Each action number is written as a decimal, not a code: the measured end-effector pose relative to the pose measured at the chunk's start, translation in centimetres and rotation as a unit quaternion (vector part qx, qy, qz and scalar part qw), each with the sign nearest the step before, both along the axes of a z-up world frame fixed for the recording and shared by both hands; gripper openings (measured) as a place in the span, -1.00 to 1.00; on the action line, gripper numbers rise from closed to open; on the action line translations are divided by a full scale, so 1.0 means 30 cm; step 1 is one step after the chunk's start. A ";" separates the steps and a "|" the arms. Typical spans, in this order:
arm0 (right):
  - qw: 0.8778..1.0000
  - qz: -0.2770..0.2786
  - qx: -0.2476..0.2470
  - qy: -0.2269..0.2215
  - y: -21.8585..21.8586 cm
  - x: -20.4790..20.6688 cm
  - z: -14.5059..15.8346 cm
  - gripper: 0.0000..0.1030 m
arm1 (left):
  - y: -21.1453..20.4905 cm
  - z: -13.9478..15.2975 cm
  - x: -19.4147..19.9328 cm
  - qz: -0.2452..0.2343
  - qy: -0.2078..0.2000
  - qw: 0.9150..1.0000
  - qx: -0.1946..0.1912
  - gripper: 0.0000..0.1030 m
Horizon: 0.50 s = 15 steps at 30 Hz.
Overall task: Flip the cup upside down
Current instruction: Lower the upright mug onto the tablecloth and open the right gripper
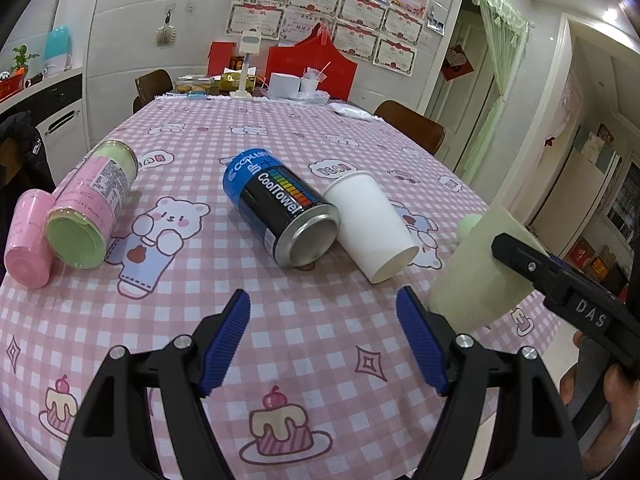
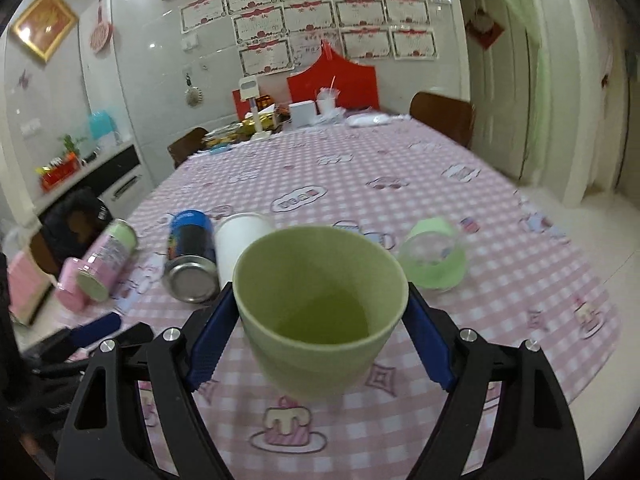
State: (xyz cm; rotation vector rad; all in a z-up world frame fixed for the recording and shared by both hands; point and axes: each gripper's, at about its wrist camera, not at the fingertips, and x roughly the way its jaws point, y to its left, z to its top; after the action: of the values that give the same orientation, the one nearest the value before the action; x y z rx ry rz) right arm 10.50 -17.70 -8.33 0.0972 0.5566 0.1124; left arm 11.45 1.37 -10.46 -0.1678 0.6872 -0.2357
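A pale green cup (image 2: 320,304) sits between the blue pads of my right gripper (image 2: 320,340), which is shut on it. The cup's open mouth faces the camera and tilts upward, held above the tablecloth. In the left wrist view the same cup (image 1: 476,272) shows at the right, held by the right gripper (image 1: 516,256). My left gripper (image 1: 324,336) is open and empty, low over the near part of the table.
On the pink checked tablecloth (image 1: 280,128) lie a blue and black can (image 1: 280,208), a white paper cup (image 1: 372,224), a pink-labelled jar (image 1: 92,204), a pink cup (image 1: 28,236) and a clear green-banded glass (image 2: 434,254). Clutter and chairs stand at the far end.
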 end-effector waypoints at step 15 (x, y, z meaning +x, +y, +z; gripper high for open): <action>0.999 -0.006 -0.039 -0.020 0.042 -0.038 -0.031 0.50 | -0.002 -0.003 -0.002 0.006 0.000 1.000 0.001 0.44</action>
State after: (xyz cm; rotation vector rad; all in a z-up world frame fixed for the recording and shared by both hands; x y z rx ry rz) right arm 9.35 -16.42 -9.26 0.0233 0.5206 0.0808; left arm 11.39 1.30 -10.55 -0.1692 0.6858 -0.2239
